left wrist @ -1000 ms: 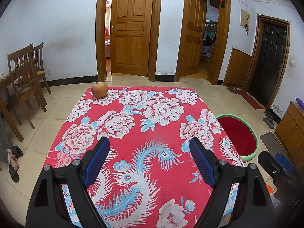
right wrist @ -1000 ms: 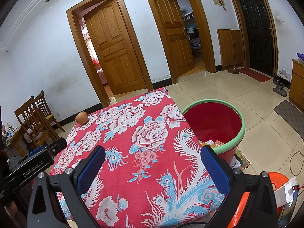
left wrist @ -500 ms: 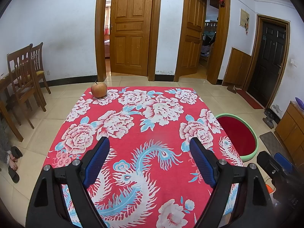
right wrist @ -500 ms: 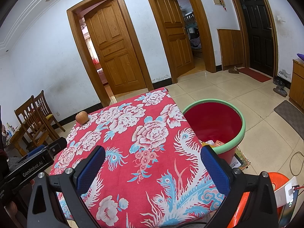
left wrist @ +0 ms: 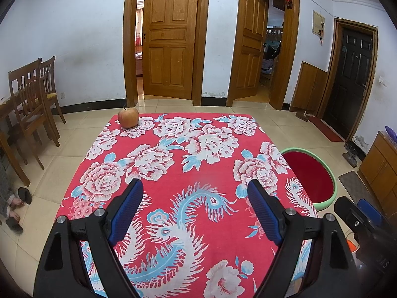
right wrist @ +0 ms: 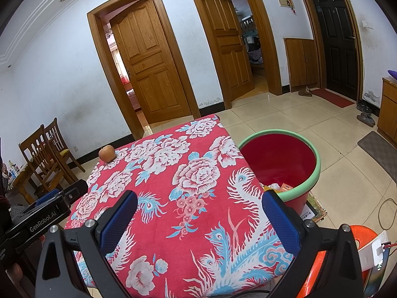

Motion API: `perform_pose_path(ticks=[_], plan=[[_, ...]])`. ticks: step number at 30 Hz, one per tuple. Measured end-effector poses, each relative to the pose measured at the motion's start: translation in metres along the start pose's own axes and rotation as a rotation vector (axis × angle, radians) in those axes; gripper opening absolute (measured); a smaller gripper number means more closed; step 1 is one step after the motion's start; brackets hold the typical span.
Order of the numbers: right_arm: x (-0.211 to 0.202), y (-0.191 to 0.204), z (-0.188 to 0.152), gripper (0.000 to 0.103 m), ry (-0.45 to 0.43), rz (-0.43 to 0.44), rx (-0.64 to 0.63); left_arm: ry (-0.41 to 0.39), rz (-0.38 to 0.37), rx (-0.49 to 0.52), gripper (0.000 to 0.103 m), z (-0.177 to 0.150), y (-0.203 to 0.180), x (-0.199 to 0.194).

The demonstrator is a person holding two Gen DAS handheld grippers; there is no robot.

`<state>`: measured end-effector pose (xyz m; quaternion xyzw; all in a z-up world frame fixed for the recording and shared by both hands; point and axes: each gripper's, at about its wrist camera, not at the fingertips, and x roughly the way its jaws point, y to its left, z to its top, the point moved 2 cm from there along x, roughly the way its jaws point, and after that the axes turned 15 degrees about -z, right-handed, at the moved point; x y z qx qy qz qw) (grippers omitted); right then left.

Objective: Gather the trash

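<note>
Glossy beige floor tiles [right wrist: 285, 114], white plaster walls, panelled wooden doors [left wrist: 168, 42] in matching frames. Square table under a soft red cloth [left wrist: 178, 173], printed with white-pink peonies and pale blue phoenix feathers, lying flat with edges draped. Round red plastic bucket [right wrist: 310, 173] with mint-green rolled rim, standing on the floor just beside the table's right edge; crumpled wrappers and an orange packet at its bottom, the collected trash. Slatted wooden chairs [left wrist: 29, 99] against the left wall. Left gripper [left wrist: 196, 198] over the near part of the cloth: black angular frame, ribbed blue pads [left wrist: 126, 208], jaws spread wide, nothing between them. Right gripper [right wrist: 198, 211] likewise wide apart with nothing clamped, same textured blue pads [right wrist: 280, 218], poised above the near right corner, close to the bucket. Smooth round apple [left wrist: 128, 117], red-yellow skin with short stem, sat alone at the far left corner of the cloth, well apart from both grippers.
</note>
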<state>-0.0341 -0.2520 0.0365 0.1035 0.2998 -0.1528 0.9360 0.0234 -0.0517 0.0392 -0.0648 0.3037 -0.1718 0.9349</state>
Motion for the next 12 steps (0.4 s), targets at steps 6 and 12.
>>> perform_pose_path(ticks=[6,12], plan=[[0.0001,-0.0003,0.0005,0.102,0.000,0.000,0.000,0.003,-0.001,-0.002,0.085,0.0004,-0.0011,0.0003],[-0.0002,-0.0004,0.0008,0.102,0.001,0.000,-0.001,0.006,0.003,0.001,0.085,0.0010,-0.0015,0.0008]])
